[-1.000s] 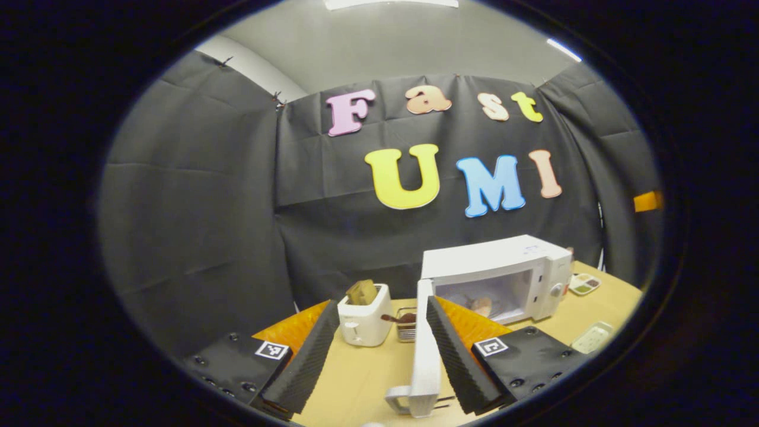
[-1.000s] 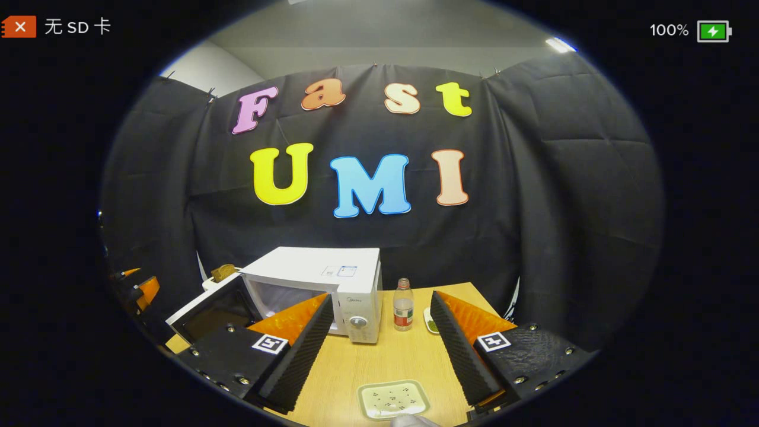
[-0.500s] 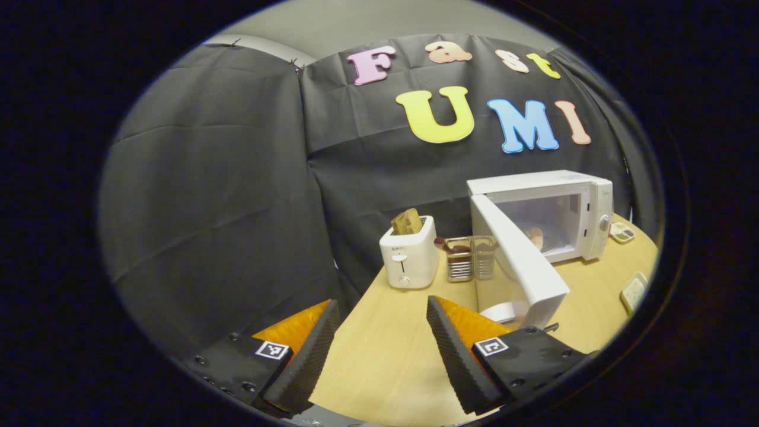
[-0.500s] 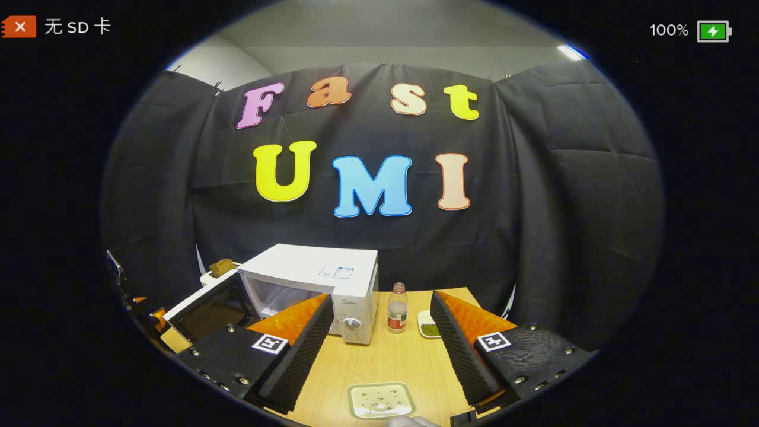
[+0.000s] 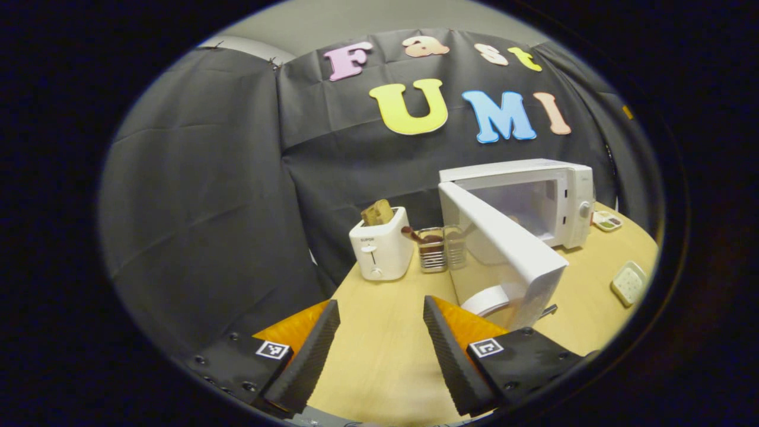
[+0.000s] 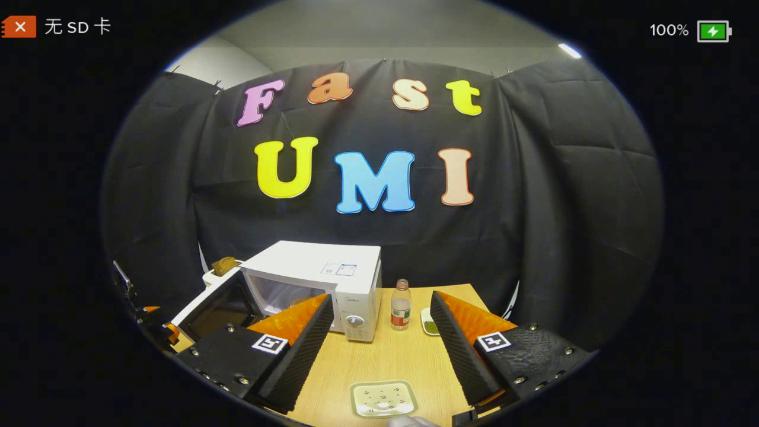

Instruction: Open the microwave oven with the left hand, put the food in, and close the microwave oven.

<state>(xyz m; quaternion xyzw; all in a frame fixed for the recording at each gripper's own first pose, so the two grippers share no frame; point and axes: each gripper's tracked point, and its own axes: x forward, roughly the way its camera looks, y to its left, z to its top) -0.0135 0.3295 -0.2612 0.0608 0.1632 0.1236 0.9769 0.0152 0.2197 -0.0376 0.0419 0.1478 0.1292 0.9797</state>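
While both claws gape wide and hold nothing, the microwave (image 5: 533, 201) door (image 5: 504, 255) hangs open just right of the left claw (image 5: 376, 350), and left of the right claw (image 6: 379, 350).

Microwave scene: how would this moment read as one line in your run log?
microwave door: open | left gripper: open, beside door | right gripper: open, above empty tray

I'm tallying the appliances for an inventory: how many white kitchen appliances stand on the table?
2: the toaster at the table's back edge, and the microwave oven beside it, past a metal holder, its door swung open. Others may be hidden.
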